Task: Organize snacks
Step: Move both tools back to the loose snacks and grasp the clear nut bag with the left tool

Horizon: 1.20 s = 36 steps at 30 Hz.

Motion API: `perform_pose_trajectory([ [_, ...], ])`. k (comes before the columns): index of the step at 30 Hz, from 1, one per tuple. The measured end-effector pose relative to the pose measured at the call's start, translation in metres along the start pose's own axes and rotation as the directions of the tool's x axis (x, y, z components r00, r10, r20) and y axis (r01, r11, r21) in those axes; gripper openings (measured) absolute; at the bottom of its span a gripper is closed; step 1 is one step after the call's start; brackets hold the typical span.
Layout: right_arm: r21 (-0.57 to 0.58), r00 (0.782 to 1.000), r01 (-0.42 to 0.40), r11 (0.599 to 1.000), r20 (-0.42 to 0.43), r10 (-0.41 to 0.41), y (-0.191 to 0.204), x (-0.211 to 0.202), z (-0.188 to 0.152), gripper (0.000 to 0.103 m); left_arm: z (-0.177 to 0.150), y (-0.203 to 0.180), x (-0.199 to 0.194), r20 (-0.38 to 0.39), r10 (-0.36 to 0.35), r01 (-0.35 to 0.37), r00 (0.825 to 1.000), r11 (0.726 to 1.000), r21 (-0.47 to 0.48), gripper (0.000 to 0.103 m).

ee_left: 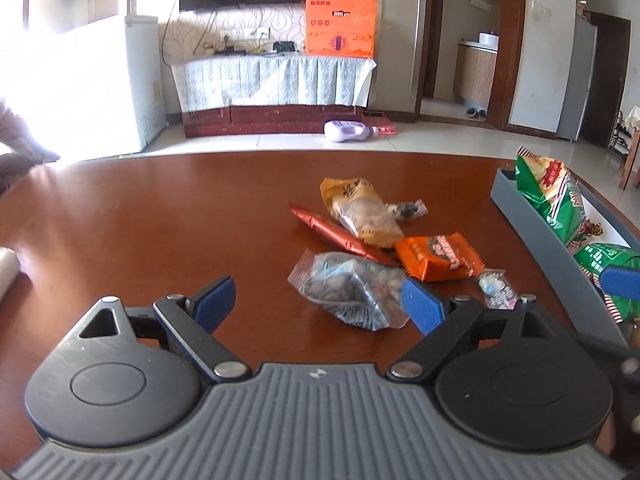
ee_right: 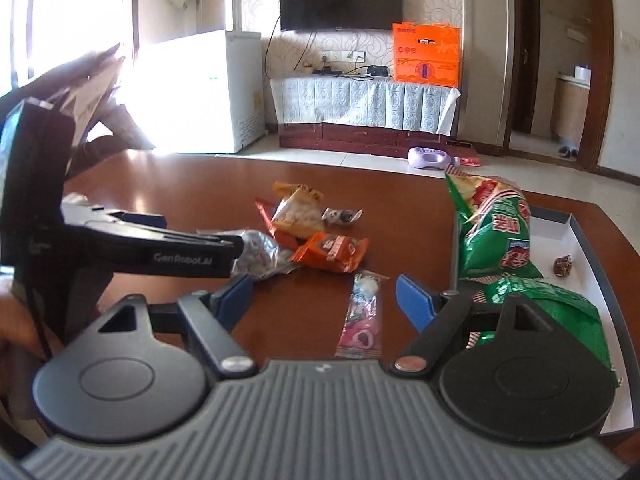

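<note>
A pile of snack packets lies mid-table: a clear bag of seeds [ee_left: 348, 288], an orange packet [ee_left: 438, 258], a red stick packet [ee_left: 332, 232], a yellow bag [ee_left: 360, 210] and a small pink candy packet [ee_left: 496, 288]. My left gripper [ee_left: 320, 304] is open and empty, its right finger beside the seed bag. My right gripper [ee_right: 324, 298] is open and empty, low over the pink candy packet [ee_right: 362, 316]. Two green chip bags [ee_right: 496, 232] sit in the grey box [ee_right: 592, 264] at the right.
The brown wooden table [ee_left: 140, 220] reaches to a rounded far edge. The grey box [ee_left: 532, 220] stands along the table's right side, with a small dark candy [ee_right: 562, 266] inside. The left gripper's body [ee_right: 120, 248] shows at left in the right wrist view.
</note>
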State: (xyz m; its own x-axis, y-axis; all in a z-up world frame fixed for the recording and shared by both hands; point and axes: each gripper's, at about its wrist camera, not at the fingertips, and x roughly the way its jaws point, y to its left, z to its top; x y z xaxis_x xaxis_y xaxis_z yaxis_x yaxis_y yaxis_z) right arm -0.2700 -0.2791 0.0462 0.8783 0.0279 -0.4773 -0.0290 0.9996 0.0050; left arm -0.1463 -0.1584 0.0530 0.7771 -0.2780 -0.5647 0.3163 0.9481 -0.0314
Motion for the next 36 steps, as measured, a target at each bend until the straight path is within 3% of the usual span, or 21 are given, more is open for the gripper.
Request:
perform_pose_trajectory([
  [11, 0.021, 0.990, 0.088, 0.996, -0.116, -0.085, -0.008, 0.040, -0.017, 0.081, -0.002, -0.001, 0.046, -0.067, -0.066, 0.066, 0.996, 0.998, 0.007, 0.093],
  [17, 0.041, 0.984, 0.122, 0.992, -0.138, -0.115, -0.016, 0.057, -0.011, 0.081, 0.003, 0.004, 0.063, -0.088, -0.118, 0.115, 0.989, 0.992, -0.047, 0.094],
  [23, 0.036, 0.980, 0.140, 0.990, -0.146, -0.133, -0.015, 0.072, -0.006, 0.081, 0.004, 0.003, 0.070, -0.090, -0.135, 0.134, 0.987, 0.991, -0.027, 0.092],
  [29, 0.012, 0.980, 0.143, 0.990, -0.145, -0.139, -0.010, 0.078, -0.006, 0.078, 0.001, 0.005, 0.073, -0.063, -0.147, 0.146, 0.987, 0.989, -0.030, 0.061],
  [32, 0.005, 0.978, 0.158, 0.987, -0.139, -0.156, -0.013, 0.075, -0.004, 0.052, 0.000, 0.008, 0.072, -0.059, -0.147, 0.145, 0.987, 0.989, -0.039, 0.055],
  [33, -0.002, 0.977, 0.166, 0.986, -0.137, -0.164, -0.015, 0.074, -0.004, 0.035, -0.001, 0.008, 0.071, -0.058, -0.145, 0.143, 0.988, 0.989, -0.040, 0.054],
  [36, 0.016, 0.981, 0.149, 0.989, -0.132, -0.145, -0.018, 0.069, -0.002, 0.017, -0.003, 0.008, 0.066, -0.055, -0.142, 0.140, 0.988, 0.989, -0.038, 0.051],
])
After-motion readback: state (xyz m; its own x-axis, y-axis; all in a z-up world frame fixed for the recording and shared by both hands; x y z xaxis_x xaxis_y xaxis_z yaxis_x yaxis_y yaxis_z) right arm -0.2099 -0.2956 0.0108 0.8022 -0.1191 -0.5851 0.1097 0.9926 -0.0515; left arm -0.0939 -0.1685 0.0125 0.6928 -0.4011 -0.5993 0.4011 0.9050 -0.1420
